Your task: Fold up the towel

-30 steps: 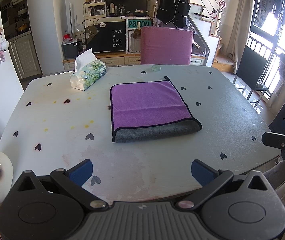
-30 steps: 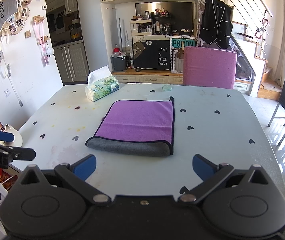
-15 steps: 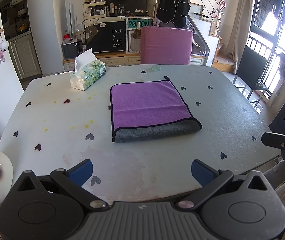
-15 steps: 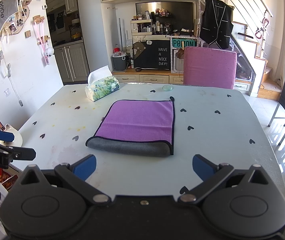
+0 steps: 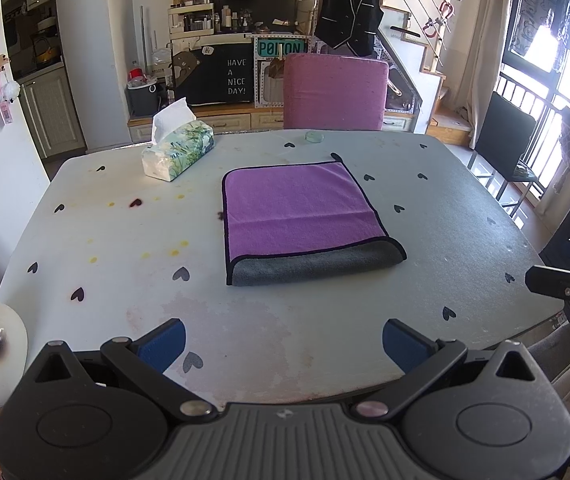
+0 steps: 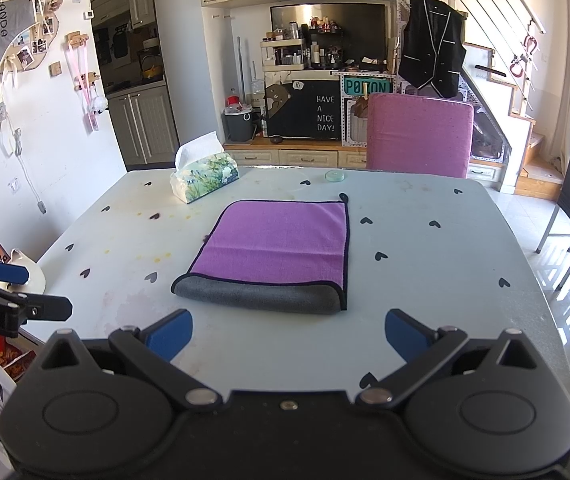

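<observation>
Sunlit kitchen-dining space fills the background, with a pale counter (image 5: 125, 248) printed with small dark hearts spreading across the middle of both views. At the center of each frame lies the purple towel (image 5: 297, 208), folded over with its grey underside showing along the near edge and a dark trim around the border; it rests flat on the counter, touched by neither gripper. A tissue box (image 5: 179, 152) with a leaf print stands in the upper left of the frame, well apart from the towel, and a small round glass coaster (image 5: 314, 136) sits near the far counter edge in front of a pink chair (image 5: 335, 92).

At the bottom of the left wrist view, the left gripper (image 5: 283, 342) hangs over the near counter edge, blue-padded fingers spread wide and holding nothing. Likewise the right gripper (image 6: 288, 332) sits at the bottom of its view, fingers wide apart and empty, short of the towel's grey fold.
</observation>
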The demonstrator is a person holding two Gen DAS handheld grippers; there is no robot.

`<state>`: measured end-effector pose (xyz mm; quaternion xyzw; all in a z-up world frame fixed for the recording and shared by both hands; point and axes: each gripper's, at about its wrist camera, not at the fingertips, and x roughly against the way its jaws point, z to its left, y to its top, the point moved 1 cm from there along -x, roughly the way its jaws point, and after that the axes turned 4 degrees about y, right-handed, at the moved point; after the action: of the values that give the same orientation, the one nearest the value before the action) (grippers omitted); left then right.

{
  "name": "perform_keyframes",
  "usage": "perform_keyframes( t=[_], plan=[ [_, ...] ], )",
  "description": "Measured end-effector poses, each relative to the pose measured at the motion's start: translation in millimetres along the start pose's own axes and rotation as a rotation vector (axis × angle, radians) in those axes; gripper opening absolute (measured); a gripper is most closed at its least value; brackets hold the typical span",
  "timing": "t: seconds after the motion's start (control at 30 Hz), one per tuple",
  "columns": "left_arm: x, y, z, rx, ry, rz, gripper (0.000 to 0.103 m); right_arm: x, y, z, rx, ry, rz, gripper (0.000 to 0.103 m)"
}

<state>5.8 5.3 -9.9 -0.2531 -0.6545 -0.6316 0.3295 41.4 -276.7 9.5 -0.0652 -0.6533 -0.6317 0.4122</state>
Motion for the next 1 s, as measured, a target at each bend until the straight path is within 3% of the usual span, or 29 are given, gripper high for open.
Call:
perform_keyframes(
  t=[0.4, 1.0],
  plan=[
    [4.8, 8.9, -8.5, 0.001, 0.013, -0.026, 0.103, 4.6, 2.9, 1.1, 0.001, 0.001, -0.019, 0.103],
    [4.5, 61.6, -5.8, 0.025, 0.071, -0.092, 0.103, -7.3, 54.0, 2.7, 0.058, -0.007, -0.075, 0.103]
  ],
)
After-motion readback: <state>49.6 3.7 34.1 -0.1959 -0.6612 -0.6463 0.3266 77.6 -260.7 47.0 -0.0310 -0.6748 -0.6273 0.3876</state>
